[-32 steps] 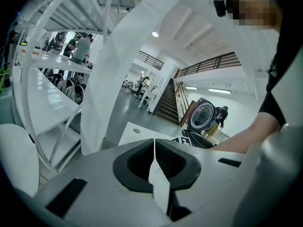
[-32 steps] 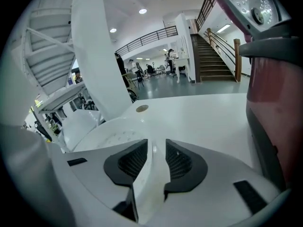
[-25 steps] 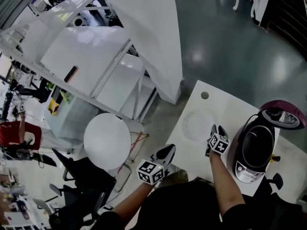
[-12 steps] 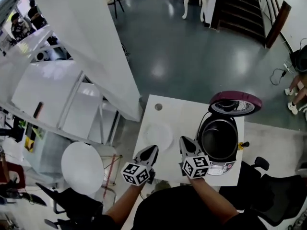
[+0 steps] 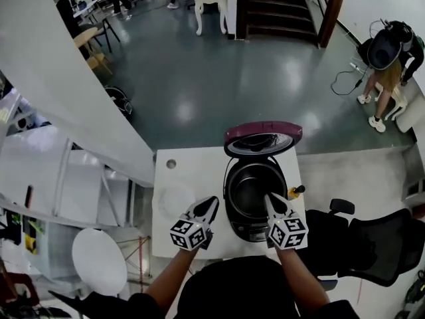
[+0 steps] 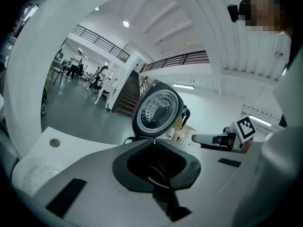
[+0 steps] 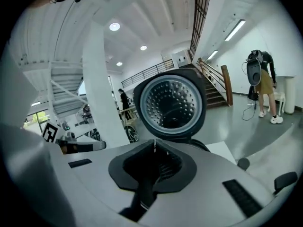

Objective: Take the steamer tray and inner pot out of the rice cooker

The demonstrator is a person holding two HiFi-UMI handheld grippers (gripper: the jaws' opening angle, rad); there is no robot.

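The rice cooker (image 5: 255, 198) stands on the white table (image 5: 199, 161) with its maroon lid (image 5: 262, 138) raised. The dark inner pot (image 5: 254, 183) sits inside it. A pale round steamer tray (image 5: 176, 200) lies on the table left of the cooker. My left gripper (image 5: 214, 200) is shut and empty between the tray and the cooker. My right gripper (image 5: 269, 197) is shut and empty over the cooker's front right rim. The left gripper view has shut jaws (image 6: 154, 140) aimed at the lid (image 6: 157, 109). The right gripper view has shut jaws (image 7: 154, 141) below the lid (image 7: 170, 103).
A round hole (image 5: 171, 164) marks the table's far left corner. A black office chair (image 5: 372, 234) stands right of the table, and a white round stool (image 5: 98, 261) lower left. A person (image 5: 388, 52) stands far off on the grey floor. Stairs (image 5: 272, 8) rise behind.
The head view has swung so the cooker now sits in the middle. My right gripper left the tray's side and rose to the cooker's rim. My left gripper came in over the table.
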